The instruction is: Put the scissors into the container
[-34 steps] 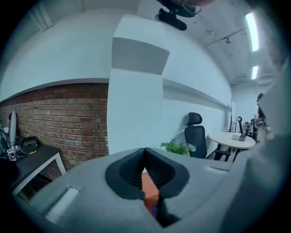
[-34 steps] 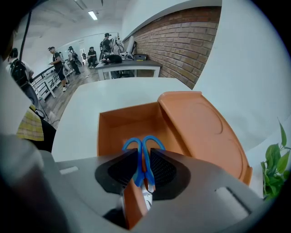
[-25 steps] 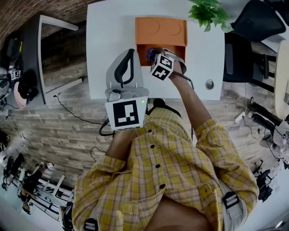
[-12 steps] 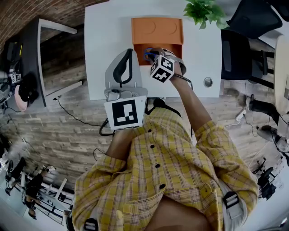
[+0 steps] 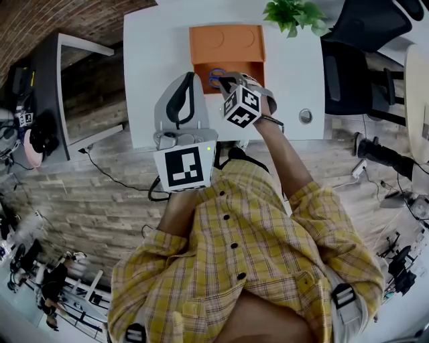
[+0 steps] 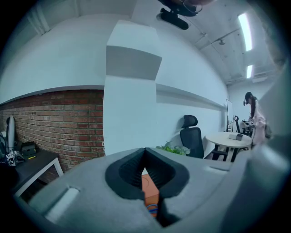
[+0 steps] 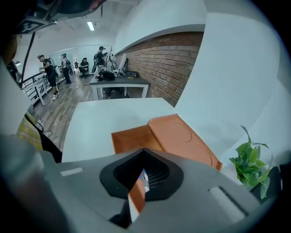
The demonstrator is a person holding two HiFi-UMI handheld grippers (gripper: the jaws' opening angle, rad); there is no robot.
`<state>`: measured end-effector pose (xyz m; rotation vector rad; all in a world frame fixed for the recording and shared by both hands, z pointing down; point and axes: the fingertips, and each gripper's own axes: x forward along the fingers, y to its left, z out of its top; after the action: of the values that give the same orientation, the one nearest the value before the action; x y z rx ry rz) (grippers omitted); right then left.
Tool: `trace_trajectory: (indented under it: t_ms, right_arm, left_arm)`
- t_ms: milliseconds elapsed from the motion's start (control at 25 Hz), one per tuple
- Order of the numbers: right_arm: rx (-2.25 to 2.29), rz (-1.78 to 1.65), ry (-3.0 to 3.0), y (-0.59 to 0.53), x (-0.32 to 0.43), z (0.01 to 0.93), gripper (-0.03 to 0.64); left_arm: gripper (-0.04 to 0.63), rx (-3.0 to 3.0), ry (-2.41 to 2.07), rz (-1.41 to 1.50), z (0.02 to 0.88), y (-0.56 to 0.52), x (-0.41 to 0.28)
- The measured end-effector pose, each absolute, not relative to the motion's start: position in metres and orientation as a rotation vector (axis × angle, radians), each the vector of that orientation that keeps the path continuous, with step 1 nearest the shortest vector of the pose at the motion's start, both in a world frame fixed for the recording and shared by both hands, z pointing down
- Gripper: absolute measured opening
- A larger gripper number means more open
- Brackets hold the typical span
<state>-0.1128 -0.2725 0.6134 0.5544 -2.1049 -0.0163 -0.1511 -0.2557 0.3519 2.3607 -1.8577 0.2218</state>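
The orange container (image 5: 201, 70) stands on the white table (image 5: 154, 53) with its lid (image 5: 226, 43) folded back. Blue-handled scissors (image 5: 214, 76) lie inside it. My right gripper (image 5: 225, 82) hangs just above the container's near edge; its jaws have just been closing and are now shut with nothing between them. In the right gripper view, the right gripper (image 7: 144, 150) shows a strip of orange wall and a bit of the scissors (image 7: 144, 178) through its jaw gap. My left gripper (image 5: 192, 76) is held beside the container's left, also shut and empty, its tips (image 6: 145, 150) meeting.
A potted plant (image 5: 291, 13) stands at the table's far right corner. A round cable grommet (image 5: 305, 116) sits near the front right edge. A black office chair (image 5: 345, 67) is to the right and a dark desk (image 5: 40, 80) to the left.
My right gripper has lifted up out of the container's opening, and the scissors' blue handles show more fully inside it. The left gripper has hardly shifted.
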Motion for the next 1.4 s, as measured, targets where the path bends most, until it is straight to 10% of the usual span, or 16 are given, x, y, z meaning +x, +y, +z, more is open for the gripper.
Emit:
trace_trajectory:
  t_ms: [1400]
  right_arm:
    - [1.33,0.092,-2.627,-0.259,-0.063,0.351,0.006]
  left_arm:
    - [0.0,2.482,-1.88,0.256,0.314,-0.236,-0.123]
